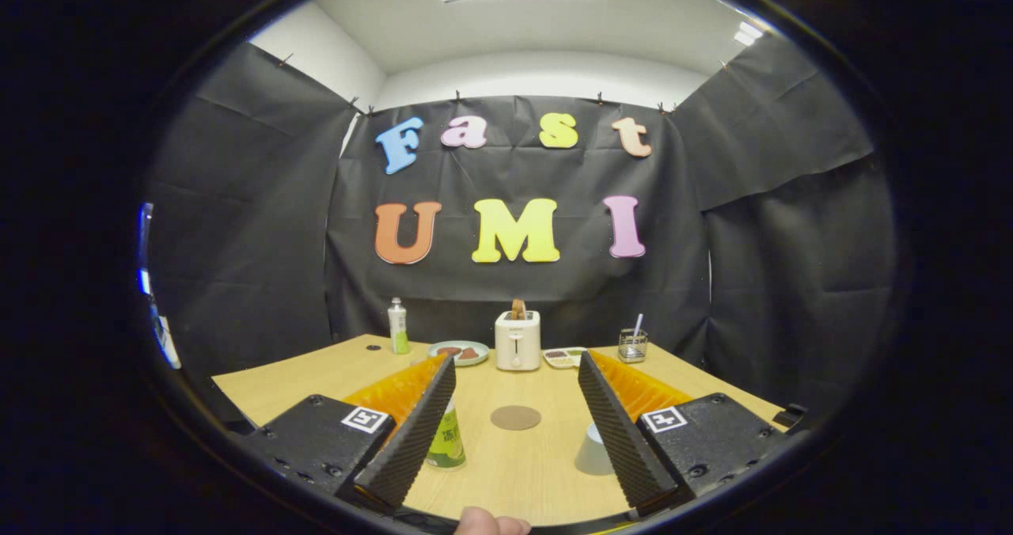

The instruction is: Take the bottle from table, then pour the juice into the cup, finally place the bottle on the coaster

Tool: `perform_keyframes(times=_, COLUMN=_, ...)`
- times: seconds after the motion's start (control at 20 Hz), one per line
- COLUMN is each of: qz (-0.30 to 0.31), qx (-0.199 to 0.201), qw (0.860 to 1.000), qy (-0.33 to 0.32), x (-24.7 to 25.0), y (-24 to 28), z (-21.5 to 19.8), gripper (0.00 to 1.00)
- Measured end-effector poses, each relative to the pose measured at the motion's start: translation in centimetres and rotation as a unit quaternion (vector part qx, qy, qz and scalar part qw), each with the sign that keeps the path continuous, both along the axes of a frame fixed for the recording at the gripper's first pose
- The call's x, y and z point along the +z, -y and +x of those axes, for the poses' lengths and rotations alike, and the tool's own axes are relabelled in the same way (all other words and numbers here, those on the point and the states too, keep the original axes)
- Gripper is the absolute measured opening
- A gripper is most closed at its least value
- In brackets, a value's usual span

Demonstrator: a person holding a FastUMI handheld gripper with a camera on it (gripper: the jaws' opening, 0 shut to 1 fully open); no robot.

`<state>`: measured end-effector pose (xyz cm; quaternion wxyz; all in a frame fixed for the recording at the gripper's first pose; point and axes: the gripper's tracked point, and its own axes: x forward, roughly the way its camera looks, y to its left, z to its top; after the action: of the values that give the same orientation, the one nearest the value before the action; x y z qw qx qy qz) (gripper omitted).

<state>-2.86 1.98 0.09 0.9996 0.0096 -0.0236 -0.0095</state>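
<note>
My gripper [516, 365] is open, its two fingers spread wide above the wooden table [506, 472]. A bottle with a green label [446, 442] stands just inside the left finger [411, 432], which hides its upper part. A small white cup [592, 449] stands upside-down-looking beside the inner face of the right finger [621, 432], partly covered by it. The round brown coaster [515, 418] lies flat between the fingers, midway between bottle and cup and a little farther off. Nothing is gripped.
Along the table's far edge stand a second white-and-green bottle [397, 326], a plate with food [459, 352], a white toaster [517, 339], a small dish [564, 356] and a glass holder with a straw [633, 345]. A fingertip [483, 524] shows at the near edge.
</note>
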Motion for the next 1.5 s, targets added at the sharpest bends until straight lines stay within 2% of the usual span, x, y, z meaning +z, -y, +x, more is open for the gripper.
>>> perform_keyframes(times=0.4, qz=0.011, qx=0.018, qw=1.000, qy=-0.009, x=-1.5, y=-2.3, z=-0.2, gripper=1.00)
perform_keyframes(times=0.75, qz=0.007, qx=0.017, qw=0.999, qy=-0.049, x=-5.6, y=-4.6, z=0.3, gripper=1.00)
perform_keyframes(times=1.3, qz=0.002, qx=0.016, qw=0.996, qy=-0.089, x=-10.6, y=-6.7, z=4.1, gripper=1.00)
perform_keyframes(times=1.5, qz=0.006, qx=0.029, qw=0.994, qy=-0.110, x=-12.5, y=-8.0, z=6.1, gripper=1.00)
